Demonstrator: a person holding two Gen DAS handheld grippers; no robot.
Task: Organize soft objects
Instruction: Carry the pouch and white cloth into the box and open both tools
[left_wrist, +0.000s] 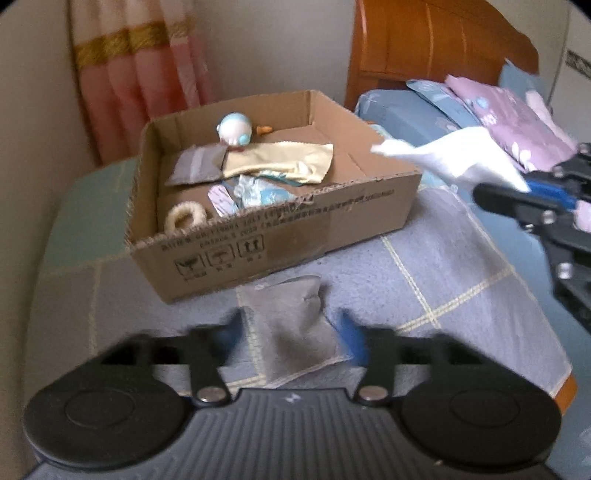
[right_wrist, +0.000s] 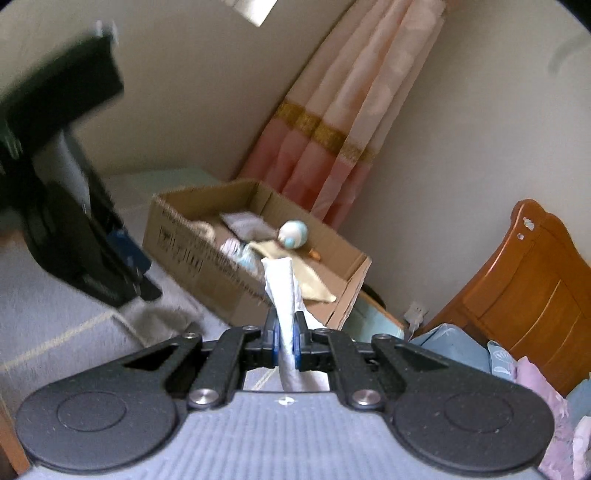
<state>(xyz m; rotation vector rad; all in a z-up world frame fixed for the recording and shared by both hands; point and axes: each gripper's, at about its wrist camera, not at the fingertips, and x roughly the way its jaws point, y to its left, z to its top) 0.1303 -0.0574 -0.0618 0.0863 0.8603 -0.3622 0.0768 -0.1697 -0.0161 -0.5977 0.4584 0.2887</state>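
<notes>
Bedspread (left_wrist: 461, 266) under cloth-filled cardboard box (left_wrist: 295, 225); right gripper (right_wrist: 284, 341) pinching white cloth (right_wrist: 282, 288), left gripper (left_wrist: 291, 330) spread.

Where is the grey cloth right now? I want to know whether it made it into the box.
Not in the box: in the left wrist view the grey cloth lies on the bedspread, just in front of the cardboard box, between the open left gripper's fingers.

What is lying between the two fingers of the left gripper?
A grey cloth lies on the bedspread between the open fingers of the left gripper, just in front of the cardboard box. The left wrist view shows it.
</notes>
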